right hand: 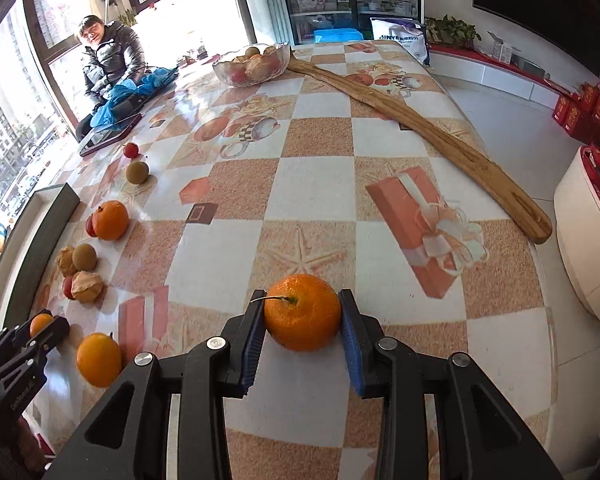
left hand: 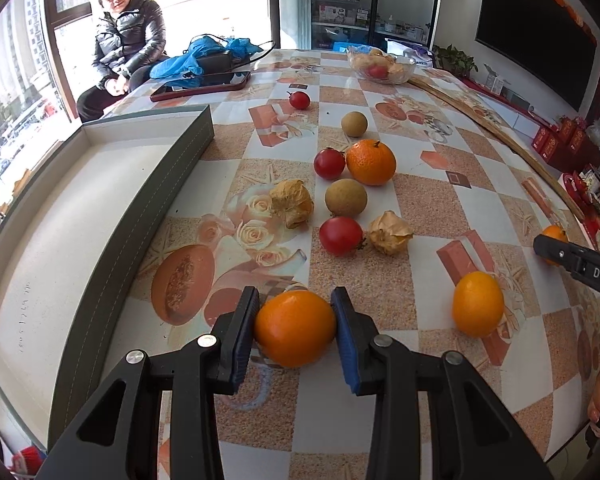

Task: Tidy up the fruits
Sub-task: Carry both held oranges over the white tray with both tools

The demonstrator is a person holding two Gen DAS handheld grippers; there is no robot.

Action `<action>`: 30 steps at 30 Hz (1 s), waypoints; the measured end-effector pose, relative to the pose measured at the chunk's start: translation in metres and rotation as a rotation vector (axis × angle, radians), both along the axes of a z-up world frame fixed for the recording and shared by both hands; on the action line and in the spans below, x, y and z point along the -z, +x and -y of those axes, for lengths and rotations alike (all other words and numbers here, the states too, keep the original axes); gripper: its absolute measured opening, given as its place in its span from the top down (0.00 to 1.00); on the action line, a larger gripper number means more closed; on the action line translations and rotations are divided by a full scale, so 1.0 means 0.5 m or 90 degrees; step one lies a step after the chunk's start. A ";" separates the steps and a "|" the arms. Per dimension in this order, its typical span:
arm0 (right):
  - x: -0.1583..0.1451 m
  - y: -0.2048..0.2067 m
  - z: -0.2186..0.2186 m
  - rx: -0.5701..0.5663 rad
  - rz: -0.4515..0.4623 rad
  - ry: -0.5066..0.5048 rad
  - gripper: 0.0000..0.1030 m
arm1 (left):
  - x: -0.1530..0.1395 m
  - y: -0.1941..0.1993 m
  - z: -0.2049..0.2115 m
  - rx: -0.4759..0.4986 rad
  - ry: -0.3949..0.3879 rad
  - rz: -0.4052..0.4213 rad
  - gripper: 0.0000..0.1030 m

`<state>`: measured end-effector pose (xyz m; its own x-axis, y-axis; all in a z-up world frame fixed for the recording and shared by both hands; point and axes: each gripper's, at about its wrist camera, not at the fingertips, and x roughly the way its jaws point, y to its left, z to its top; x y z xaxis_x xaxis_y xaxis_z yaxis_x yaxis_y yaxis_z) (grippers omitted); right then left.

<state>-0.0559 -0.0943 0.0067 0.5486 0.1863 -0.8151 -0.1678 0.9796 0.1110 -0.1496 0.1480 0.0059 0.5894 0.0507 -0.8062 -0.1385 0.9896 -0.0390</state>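
My left gripper is shut on a smooth orange near the table's front, both blue pads pressing its sides. My right gripper is shut on an orange with a stem. A loose orange lies between the two grippers. Further back lie another orange, three red fruits, two round brown fruits and two papery husked fruits. An empty grey-rimmed tray stands to the left of my left gripper.
A glass bowl of fruit stands at the far end. A long wooden board runs along the right side, near the table's edge. A tablet and blue cloth lie far left, where a seated person is.
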 end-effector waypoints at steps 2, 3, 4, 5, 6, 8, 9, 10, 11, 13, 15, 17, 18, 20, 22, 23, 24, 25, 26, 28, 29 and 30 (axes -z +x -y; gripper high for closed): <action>0.000 -0.031 0.000 -0.003 0.007 -0.010 0.64 | 0.000 -0.004 0.000 -0.001 0.001 0.004 0.61; 0.001 -0.042 -0.002 -0.005 0.011 -0.017 0.64 | 0.000 -0.006 0.000 -0.002 0.001 0.006 0.61; 0.002 -0.049 -0.004 -0.006 0.013 -0.024 0.64 | 0.000 -0.009 0.001 -0.003 0.001 0.007 0.61; 0.003 -0.054 -0.006 -0.007 0.014 -0.030 0.64 | 0.000 -0.010 -0.001 -0.004 0.000 0.007 0.61; 0.003 -0.058 -0.009 -0.009 0.016 -0.037 0.64 | 0.000 -0.011 -0.001 -0.005 -0.002 0.006 0.61; 0.005 -0.062 -0.013 -0.011 0.018 -0.047 0.64 | -0.001 -0.012 -0.005 -0.004 -0.011 0.006 0.61; 0.004 -0.064 -0.015 -0.012 0.019 -0.049 0.64 | -0.002 -0.012 -0.008 -0.004 -0.016 0.007 0.61; 0.005 -0.064 -0.016 -0.013 0.019 -0.052 0.64 | -0.001 -0.014 -0.010 -0.004 -0.022 0.007 0.60; 0.005 -0.064 -0.017 -0.013 0.019 -0.056 0.64 | -0.002 -0.015 -0.013 -0.004 -0.027 0.007 0.60; 0.006 -0.065 -0.018 -0.012 0.021 -0.060 0.64 | -0.003 -0.015 -0.015 -0.006 -0.033 0.006 0.60; 0.007 -0.064 -0.019 -0.012 0.021 -0.062 0.64 | -0.003 -0.014 -0.013 -0.005 -0.031 0.004 0.60; 0.007 -0.065 -0.020 -0.011 0.022 -0.063 0.64 | -0.003 -0.015 -0.013 -0.004 -0.028 0.005 0.60; 0.008 -0.065 -0.021 -0.011 0.022 -0.064 0.64 | -0.004 -0.015 -0.014 -0.004 -0.028 0.005 0.60; 0.007 -0.066 -0.022 -0.011 0.022 -0.068 0.64 | -0.004 -0.015 -0.014 -0.004 -0.029 0.005 0.60; 0.006 -0.065 -0.023 -0.012 0.018 -0.067 0.64 | -0.005 -0.015 -0.015 -0.001 -0.032 0.004 0.61; 0.005 -0.064 -0.022 -0.014 0.013 -0.062 0.64 | -0.007 -0.015 -0.018 0.002 -0.039 0.002 0.61; 0.004 -0.064 -0.022 -0.016 0.007 -0.053 0.64 | -0.009 -0.016 -0.024 0.006 -0.054 -0.001 0.61; 0.002 -0.064 -0.022 -0.017 0.001 -0.045 0.64 | -0.012 -0.017 -0.030 0.009 -0.073 -0.005 0.61; 0.000 -0.064 -0.024 -0.019 -0.003 -0.041 0.64 | -0.015 -0.017 -0.038 0.009 -0.092 -0.009 0.61; -0.007 -0.067 -0.029 -0.021 -0.003 -0.037 0.64 | -0.023 -0.021 -0.053 0.005 -0.114 -0.011 0.61; -0.011 -0.067 -0.032 -0.022 -0.002 -0.035 0.64 | -0.027 -0.024 -0.060 0.003 -0.118 -0.010 0.61; -0.016 -0.068 -0.037 -0.024 -0.002 -0.032 0.64 | -0.032 -0.027 -0.068 0.000 -0.121 -0.008 0.61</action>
<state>-0.0900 -0.0759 0.0148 0.5394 0.1663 -0.8254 -0.2052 0.9767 0.0627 -0.1629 0.1820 0.0221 0.5788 -0.1039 -0.8088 -0.1397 0.9645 -0.2239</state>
